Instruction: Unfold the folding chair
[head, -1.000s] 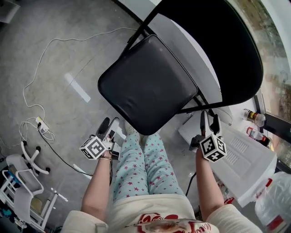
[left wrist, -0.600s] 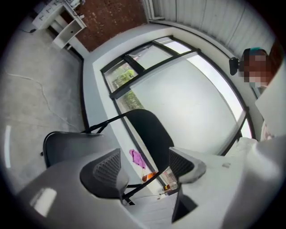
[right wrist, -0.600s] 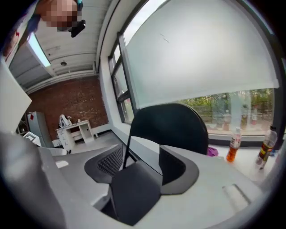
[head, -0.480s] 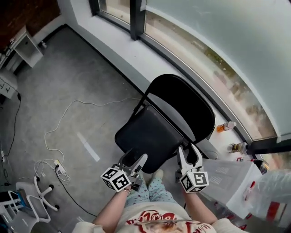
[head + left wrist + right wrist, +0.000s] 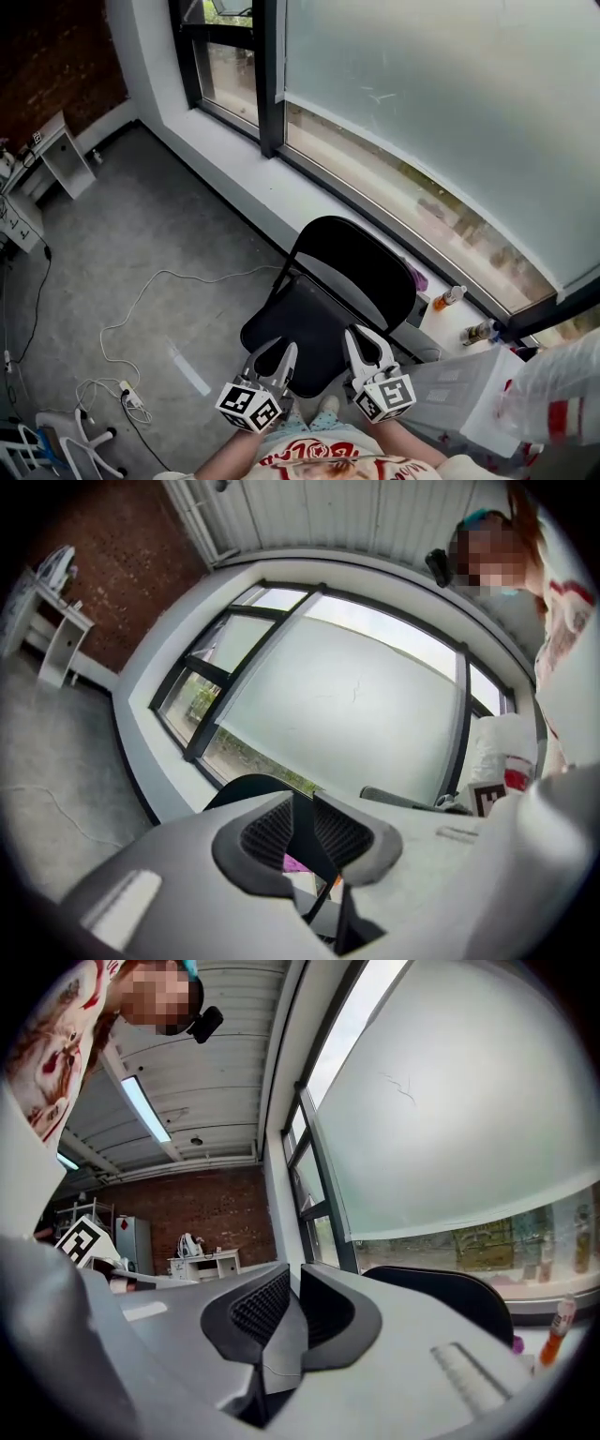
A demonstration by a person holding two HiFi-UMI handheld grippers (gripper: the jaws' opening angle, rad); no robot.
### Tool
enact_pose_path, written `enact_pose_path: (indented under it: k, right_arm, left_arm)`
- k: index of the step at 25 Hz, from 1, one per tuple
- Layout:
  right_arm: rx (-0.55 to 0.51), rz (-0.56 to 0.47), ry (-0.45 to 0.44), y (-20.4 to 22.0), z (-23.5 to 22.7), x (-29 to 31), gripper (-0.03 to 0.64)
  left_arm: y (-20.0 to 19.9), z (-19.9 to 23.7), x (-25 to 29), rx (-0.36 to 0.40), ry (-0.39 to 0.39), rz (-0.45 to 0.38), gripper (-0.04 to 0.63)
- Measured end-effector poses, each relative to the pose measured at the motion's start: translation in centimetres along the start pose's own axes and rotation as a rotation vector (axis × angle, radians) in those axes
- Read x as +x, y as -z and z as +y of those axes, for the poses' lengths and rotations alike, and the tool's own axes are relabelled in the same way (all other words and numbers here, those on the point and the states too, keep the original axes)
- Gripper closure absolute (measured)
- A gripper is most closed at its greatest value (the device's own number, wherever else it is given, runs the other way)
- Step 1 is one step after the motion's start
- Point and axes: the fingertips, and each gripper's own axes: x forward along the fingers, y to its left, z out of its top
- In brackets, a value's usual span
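Note:
The black folding chair (image 5: 309, 328) stands unfolded on the grey floor in front of the window, seat flat and backrest (image 5: 354, 258) upright. Both grippers are raised close to the head camera, above the seat's near edge and apart from it. My left gripper (image 5: 278, 349) has a narrow gap between its jaws and holds nothing; in the left gripper view (image 5: 302, 822) the chair's back (image 5: 239, 787) shows beyond the jaws. The jaws of my right gripper (image 5: 364, 336) have just been closing and stand almost together with nothing between them (image 5: 291, 1302); the chair's back (image 5: 450, 1293) lies ahead at the right.
A white cable (image 5: 169, 291) runs across the floor to a power strip (image 5: 127, 394). Bottles (image 5: 450, 298) stand on the window sill. A white box (image 5: 459, 384) and a plastic bag (image 5: 562, 394) sit right of the chair. A small white table (image 5: 61, 150) is far left.
Both grippers have risen from beside the seat to well above it, and the chair now looks smaller and farther below. The right jaws went from wide apart to almost together.

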Motion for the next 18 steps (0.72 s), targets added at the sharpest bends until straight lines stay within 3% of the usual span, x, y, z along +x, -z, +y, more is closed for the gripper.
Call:
enact_pose_path:
  k: [2,4,6,9,18]
  right_arm:
    - [0.016,-0.026,-0.019,-0.9,0.7,-0.4,0.591]
    - [0.006,-0.046,-0.043,-1.6,1.5,-0.5,0.591]
    - [-0.030,-0.051,-0.071,-2.1,2.5,-0.4,0.591]
    - [-0.096,-0.070,-0.117,-2.9,4.5,-0.2,0.592]
    - [-0.149,-0.050,-0.192,-1.6,7.6,-0.9,0.592]
  left_arm:
    - [-1.0,-0.9,0.0,0.065,0.005,0.003,0.523]
    - [-1.9,-1.6,-0.1,0.103,0.007,-0.007,0.537]
    - [-2.6,-2.2,-0.2,0.130,0.012,-0.016,0.595]
    - [-3.1,-3.1,-0.5,0.157,0.045,-0.020,0.595]
    - [-2.9,-3.0,-1.5,0.104,0.064,-0.032,0.595]
